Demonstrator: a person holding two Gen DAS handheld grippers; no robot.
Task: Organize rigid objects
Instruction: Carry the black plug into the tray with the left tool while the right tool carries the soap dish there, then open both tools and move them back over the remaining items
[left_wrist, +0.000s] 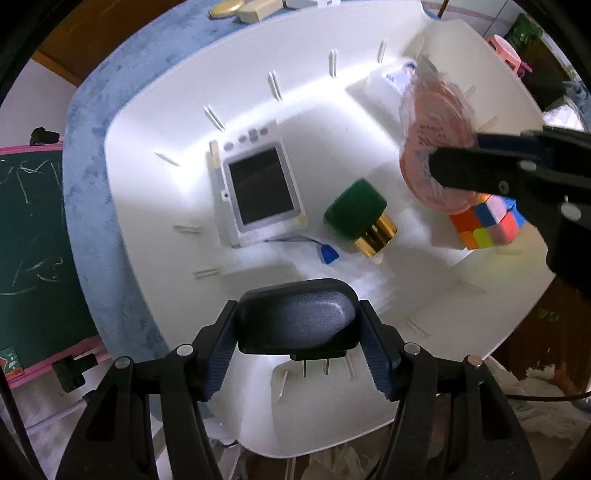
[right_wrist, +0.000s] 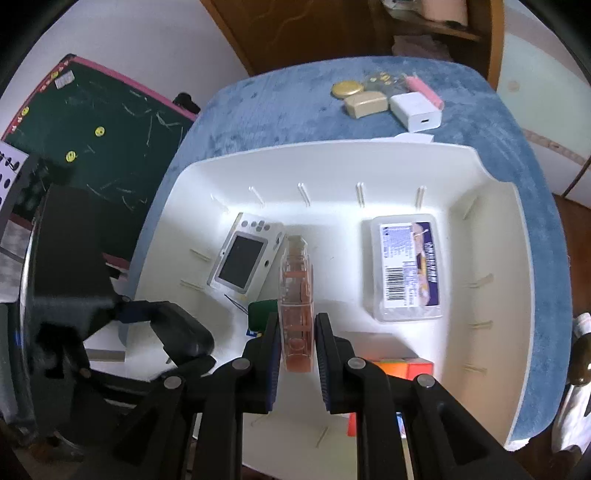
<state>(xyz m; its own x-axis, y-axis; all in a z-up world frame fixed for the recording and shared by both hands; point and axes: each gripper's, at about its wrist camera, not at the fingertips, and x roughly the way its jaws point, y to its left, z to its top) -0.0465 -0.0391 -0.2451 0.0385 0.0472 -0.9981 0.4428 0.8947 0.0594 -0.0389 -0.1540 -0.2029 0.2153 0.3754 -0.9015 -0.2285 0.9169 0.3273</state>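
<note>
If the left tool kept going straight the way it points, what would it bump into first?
Probably the bare white floor of the bin. The left tool, gripping a black charger, points down there; depth is unclear.

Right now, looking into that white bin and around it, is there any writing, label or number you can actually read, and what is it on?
"20": the only legible bit, printed on the pink tape dispenser, the rest of its print blurred.
Clear plastic box: purple label with barcode, text too small to read.
White handheld device: buttons, no readable marks.
Chalkboard: chalk scribbles and smiley stickers, no words.
White charger: no readable text.
</note>
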